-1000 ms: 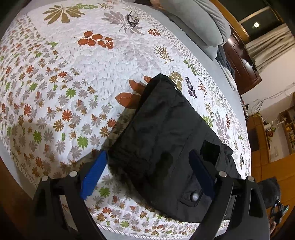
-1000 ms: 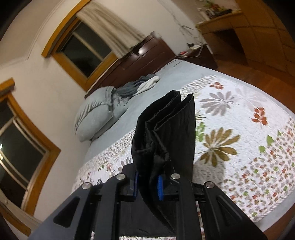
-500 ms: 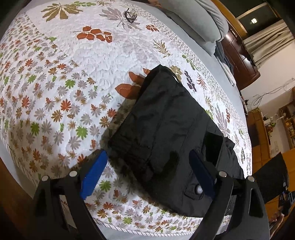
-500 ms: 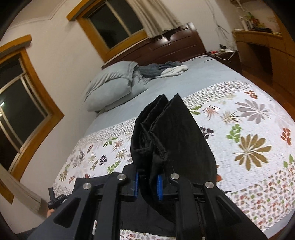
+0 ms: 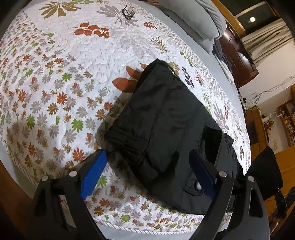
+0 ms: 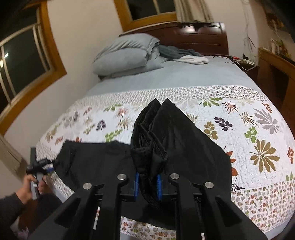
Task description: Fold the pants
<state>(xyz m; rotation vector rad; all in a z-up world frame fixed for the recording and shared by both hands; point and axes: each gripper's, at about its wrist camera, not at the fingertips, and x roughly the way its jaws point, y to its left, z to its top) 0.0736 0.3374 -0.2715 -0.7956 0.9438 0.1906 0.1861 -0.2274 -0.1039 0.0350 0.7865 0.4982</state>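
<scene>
Black pants lie partly folded on the floral quilt near the bed's front edge. My left gripper is open and empty, hovering just above the pants' near end, where a button shows. My right gripper is shut on a bunched end of the pants and holds it raised over the flat part of the pants. The left gripper, held in a hand, also shows at the left edge of the right wrist view.
A grey pillow and a heap of grey and white clothes lie at the head of the bed. A small dark object sits on the quilt far from the pants. Wooden furniture stands to the right of the bed.
My right gripper has swung round with the pants end and lowered it over the flat part. My left gripper has pulled back slightly and stays open.
</scene>
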